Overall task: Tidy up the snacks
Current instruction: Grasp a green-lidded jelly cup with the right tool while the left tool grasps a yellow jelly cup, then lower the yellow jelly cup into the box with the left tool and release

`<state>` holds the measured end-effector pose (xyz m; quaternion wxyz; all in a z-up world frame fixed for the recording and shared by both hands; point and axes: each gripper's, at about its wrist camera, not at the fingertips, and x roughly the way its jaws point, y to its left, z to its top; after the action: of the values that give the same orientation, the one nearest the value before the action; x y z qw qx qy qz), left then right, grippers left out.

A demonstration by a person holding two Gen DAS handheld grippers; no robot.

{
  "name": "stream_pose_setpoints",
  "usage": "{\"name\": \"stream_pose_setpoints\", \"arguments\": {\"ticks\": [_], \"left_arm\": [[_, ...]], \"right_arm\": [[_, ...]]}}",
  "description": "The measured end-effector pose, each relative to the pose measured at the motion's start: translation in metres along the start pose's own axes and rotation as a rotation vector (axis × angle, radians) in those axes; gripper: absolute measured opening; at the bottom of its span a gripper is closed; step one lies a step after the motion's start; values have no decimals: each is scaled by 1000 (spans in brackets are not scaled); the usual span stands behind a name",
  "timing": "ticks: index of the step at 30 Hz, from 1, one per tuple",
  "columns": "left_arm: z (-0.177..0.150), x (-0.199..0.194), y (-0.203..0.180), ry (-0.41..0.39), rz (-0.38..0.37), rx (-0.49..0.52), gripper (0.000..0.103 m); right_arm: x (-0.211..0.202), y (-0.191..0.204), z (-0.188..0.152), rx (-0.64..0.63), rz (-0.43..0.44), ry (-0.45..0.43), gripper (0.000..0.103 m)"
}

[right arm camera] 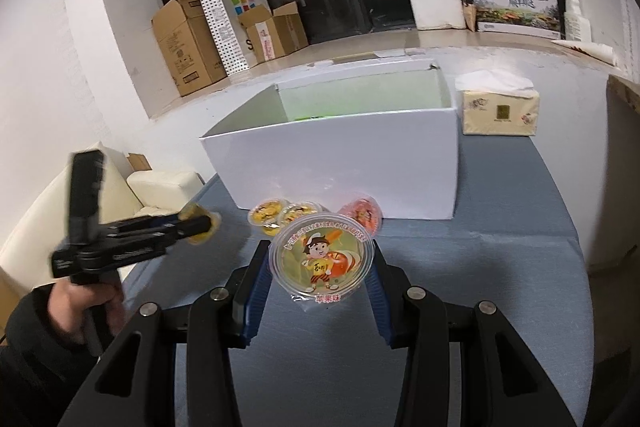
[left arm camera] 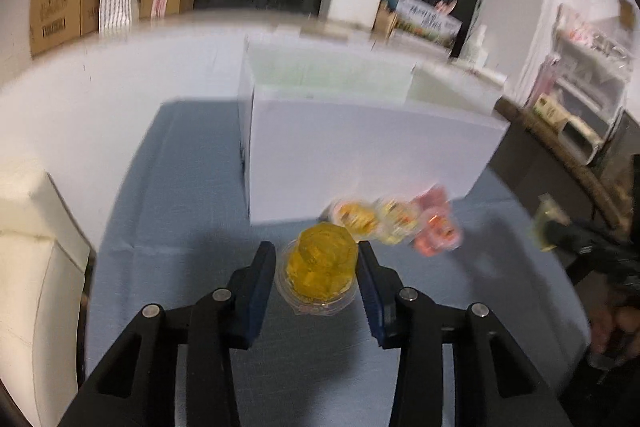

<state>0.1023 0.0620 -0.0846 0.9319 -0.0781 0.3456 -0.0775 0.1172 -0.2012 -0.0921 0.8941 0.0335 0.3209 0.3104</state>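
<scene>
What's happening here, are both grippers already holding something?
Yes. The left gripper is shut on a yellow jelly cup turned bottom-up toward its camera, and the right gripper is shut on a clear jelly cup with a cartoon lid. Both are raised near the open white cardboard box. Three more small jelly cups sit on the blue tablecloth against the box front.

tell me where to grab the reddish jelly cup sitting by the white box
Grip the reddish jelly cup across its round side wall below the lid rim, coming from the table's near side. The white box blocks the far side, and yellow cups crowd its left.
</scene>
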Motion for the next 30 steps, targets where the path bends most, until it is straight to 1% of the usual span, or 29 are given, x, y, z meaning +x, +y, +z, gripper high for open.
{"name": "stream_pose_setpoints", "arguments": {"ticks": [2,5,8,11,12,13,14,15,17,18,19,20,21,22,23,24,27,29,30], "left_arm": [[16,-15,-7,-42,-21,16,45],[40,-28,-14,-86,-44,33,45],[77,-20,-24,-124,-45,59,45],[111,-8,-24,-129,-42,74,44],[121,0,-24,-127,-38,78,37],[126,3,-21,-119,-33,77,38],[134,13,-21,-104,-28,79,38],[141,27,-18,-82,-12,81,38],[142,39,-12,-53,-24,60,38],[143,47,-8,-39,-36,40,38],[139,47,-8,-39,-32,43,38],[137,51,-9,-36,-24,60,38],[136,56,-10,-25,-21,71,38],[134,59,-9,-18,-30,65,38],[134,60,-9,-15,-37,61,38],[135,62,-10,-15,-39,60,38],[137,69,-12,-12,-41,63,38],[138,73,-13,-6,-35,71,38],[139,75,-13,-4,-35,72,38]], "right_arm": [[0,4,7,-12,3,-13,48],[-2,11,26,-40,8,-43,48],[2,12,55,-60,3,-72,48],[11,7,89,-56,2,-95,48],[15,3,104,-54,4,-101,47],[19,0,113,-53,-3,-104,41],[26,-4,124,-57,-14,-96,26],[34,-8,132,-60,-23,-74,21],[44,-16,140,-46,-58,-46,22],[43,-19,140,-33,-47,-50,22],[40,-21,136,-29,-28,-48,22],[36,-21,129,-38,-33,-47,30],[32,-21,121,-51,-56,-39,42],[28,-22,114,-57,-72,-39,52],[20,-25,103,-50,-83,-52,74],[15,-29,94,-30,-80,-50,87],[0,-41,66,42,-66,-15,87],[-11,-44,45,51,-69,9,87],[-17,-45,32,36,-66,35,87]]}}
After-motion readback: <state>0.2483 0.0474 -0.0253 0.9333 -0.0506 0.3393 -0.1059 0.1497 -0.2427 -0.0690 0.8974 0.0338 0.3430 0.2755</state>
